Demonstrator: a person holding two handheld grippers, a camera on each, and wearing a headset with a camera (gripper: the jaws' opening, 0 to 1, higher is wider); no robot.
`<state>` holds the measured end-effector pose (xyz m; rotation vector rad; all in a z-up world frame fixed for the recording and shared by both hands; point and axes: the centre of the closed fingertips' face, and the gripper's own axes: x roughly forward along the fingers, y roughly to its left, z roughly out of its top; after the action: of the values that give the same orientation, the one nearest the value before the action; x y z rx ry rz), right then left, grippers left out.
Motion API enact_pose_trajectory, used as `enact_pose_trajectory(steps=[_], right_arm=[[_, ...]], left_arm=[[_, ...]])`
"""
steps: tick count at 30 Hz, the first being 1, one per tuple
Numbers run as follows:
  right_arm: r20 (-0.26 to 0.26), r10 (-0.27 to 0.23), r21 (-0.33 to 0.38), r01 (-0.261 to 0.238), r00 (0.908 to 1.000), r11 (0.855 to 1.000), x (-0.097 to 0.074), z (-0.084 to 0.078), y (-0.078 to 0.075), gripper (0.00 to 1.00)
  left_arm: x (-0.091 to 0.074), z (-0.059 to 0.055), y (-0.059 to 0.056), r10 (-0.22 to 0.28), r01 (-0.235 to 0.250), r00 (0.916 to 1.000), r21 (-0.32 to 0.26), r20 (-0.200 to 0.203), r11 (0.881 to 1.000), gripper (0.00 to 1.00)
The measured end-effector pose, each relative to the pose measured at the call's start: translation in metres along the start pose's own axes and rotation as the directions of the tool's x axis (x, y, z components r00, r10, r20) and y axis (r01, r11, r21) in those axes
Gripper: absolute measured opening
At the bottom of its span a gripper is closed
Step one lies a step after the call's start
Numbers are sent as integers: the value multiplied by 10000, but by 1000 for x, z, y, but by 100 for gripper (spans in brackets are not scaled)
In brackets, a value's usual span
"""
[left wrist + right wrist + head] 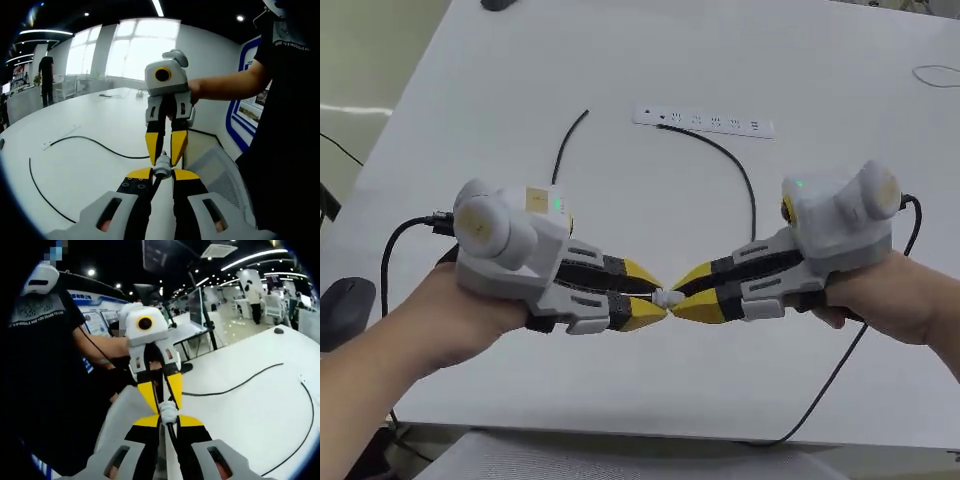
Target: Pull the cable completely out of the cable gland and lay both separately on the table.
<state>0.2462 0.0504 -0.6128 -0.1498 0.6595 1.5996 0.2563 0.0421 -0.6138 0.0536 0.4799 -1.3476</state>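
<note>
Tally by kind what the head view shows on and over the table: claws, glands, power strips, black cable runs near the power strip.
Claws: 2, left claw and right claw
Cable gland: 1
Power strip: 1
Black cable runs near the power strip: 2
Total: 6

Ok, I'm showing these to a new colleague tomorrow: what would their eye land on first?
Two yellow-tipped grippers meeting nose to nose above the near edge of the white table: the right gripper seems clamped on the small white cable gland, the left gripper on the black cable running out of it. Then that cable's loose arcs across the tabletop, with a power strip beyond them.
</note>
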Motion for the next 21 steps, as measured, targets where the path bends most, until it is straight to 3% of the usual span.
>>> enact_pose_trajectory(steps=[3, 5, 8, 9, 12, 13, 16, 21], right_arm=[[-289, -358, -938, 330, 9989, 9950, 2, -2, -1, 7], [-338, -690, -1999, 609, 9970, 9779, 2, -2, -3, 7], [-562, -931, -2607, 754, 9941, 9625, 3, -2, -1, 7], [-663, -1112, -3071, 858, 9916, 9478, 3, -4, -4, 7], [-907, -1508, -3731, 1068, 9844, 9216, 3, -6, -5, 7], [-955, -1779, -4103, 1241, 9794, 9035, 3, -5, -6, 7], [-993, -2254, -4716, 1536, 9692, 8683, 4, -4, -7, 7], [-981, -2720, -5131, 1856, 9573, 8380, 5, -6, -5, 7]], left_arm=[[0, -2, 0, -48, 48, 10000, -84, -12, 10000, 14], [-1, -3, 2, -45, 45, 10000, -274, 14, 9996, 14], [-1, -3, 0, -118, 120, 9999, -386, 44, 9992, 14], [-1, -3, 0, -122, 123, 9999, -385, 48, 9992, 14], [-1, -3, 0, -175, 178, 9998, -566, 45, 9982, 14], [-1, -3, 0, -151, 154, 9999, -565, 64, 9983, 14], [-2, -3, 3, -137, 147, 9998, -789, 127, 9968, 14], [-1, -3, 2, -236, 251, 9996, -1003, 162, 9946, 14]])
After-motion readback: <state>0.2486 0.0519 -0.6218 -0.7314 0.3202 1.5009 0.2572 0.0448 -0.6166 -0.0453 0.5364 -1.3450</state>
